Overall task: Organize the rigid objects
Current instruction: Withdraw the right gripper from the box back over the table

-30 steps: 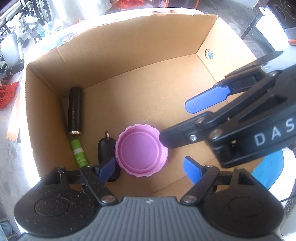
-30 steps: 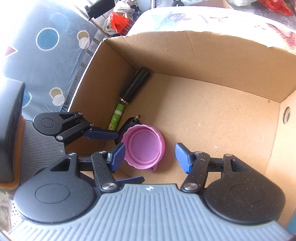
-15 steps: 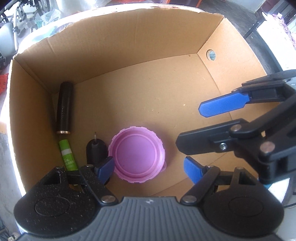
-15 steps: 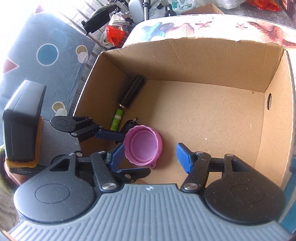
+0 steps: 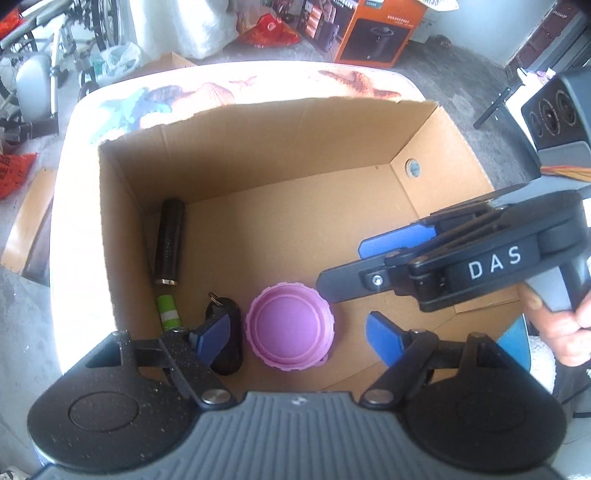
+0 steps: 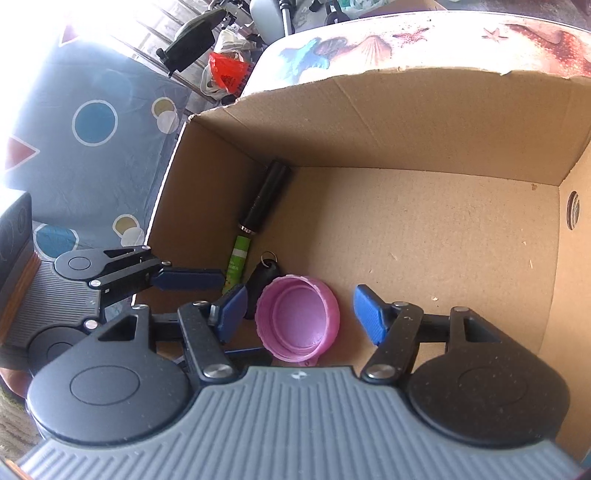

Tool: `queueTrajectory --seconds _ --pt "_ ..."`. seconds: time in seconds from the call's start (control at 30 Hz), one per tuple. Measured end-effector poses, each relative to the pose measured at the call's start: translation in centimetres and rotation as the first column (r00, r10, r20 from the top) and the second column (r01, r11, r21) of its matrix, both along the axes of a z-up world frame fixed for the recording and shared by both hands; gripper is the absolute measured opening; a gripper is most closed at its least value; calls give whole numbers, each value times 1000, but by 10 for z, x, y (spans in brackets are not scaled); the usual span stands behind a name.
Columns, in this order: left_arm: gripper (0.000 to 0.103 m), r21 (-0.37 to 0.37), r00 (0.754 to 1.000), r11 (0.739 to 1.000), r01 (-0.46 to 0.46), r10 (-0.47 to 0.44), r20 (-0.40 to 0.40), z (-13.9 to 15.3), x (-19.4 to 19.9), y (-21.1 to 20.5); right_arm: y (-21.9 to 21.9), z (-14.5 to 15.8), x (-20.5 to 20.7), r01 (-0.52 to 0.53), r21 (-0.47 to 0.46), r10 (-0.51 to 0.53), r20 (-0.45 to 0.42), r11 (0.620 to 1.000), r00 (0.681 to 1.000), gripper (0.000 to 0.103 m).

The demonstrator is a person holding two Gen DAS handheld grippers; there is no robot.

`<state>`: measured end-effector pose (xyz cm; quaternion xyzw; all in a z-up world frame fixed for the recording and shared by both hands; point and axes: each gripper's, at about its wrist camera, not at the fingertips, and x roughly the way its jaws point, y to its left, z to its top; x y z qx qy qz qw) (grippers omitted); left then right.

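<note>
An open cardboard box point(image 5: 258, 147) holds a pink round lid point(image 5: 291, 328) lying hollow side up on its floor near the front wall. Left of the lid lie a black key fob point(image 5: 229, 354), a green tube point(image 5: 168, 312) and a black cylinder point(image 5: 170, 242) along the left wall. My left gripper point(image 5: 295, 336) hangs open above the lid and fob, touching neither. My right gripper point(image 6: 301, 314) is over the lid too; its jaws are opening and its pads stand clear of the lid point(image 6: 299, 321). In the left wrist view the right gripper point(image 5: 369, 264) reaches in from the right.
The box stands on a table with a seashell-print cloth point(image 5: 207, 96). The box's right half point(image 6: 443, 240) is bare cardboard floor. A hand point(image 5: 557, 332) holds the right gripper's handle. Bags, an orange carton point(image 5: 380, 29) and a bicycle stand on the floor behind.
Both cameras have pulled up and back from the box, so its rim and the table show. The right jaws stand a little wider. The objects in the box have not moved.
</note>
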<state>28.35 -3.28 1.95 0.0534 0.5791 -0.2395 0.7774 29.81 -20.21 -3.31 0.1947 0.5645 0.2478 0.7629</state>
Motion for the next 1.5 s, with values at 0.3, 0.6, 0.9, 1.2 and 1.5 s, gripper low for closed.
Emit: queueTrajectory --seconds 0.3,0.6,0.9,1.2,1.5 --pt "95 -167 975 985 41 -2 224 56 -78 13 -44 68 -110 122 80 -139 272 989 952 80" --pt "100 -316 970 945 -84 150 191 25 -152 39 -50 61 -252 307 128 -330 471 943 818 102" --pt "100 -255 959 947 -195 239 152 -18 -189 52 -18 18 -307 389 -92 -279 550 917 787 102" --pt "100 -206 940 955 -215 260 223 -41 -221 55 -1 -4 -322 444 -215 -233 614 870 754 102" --pt "103 -262 935 953 -152 225 274 -35 -241 61 -9 4 -331 430 -148 -260 611 891 748 102"
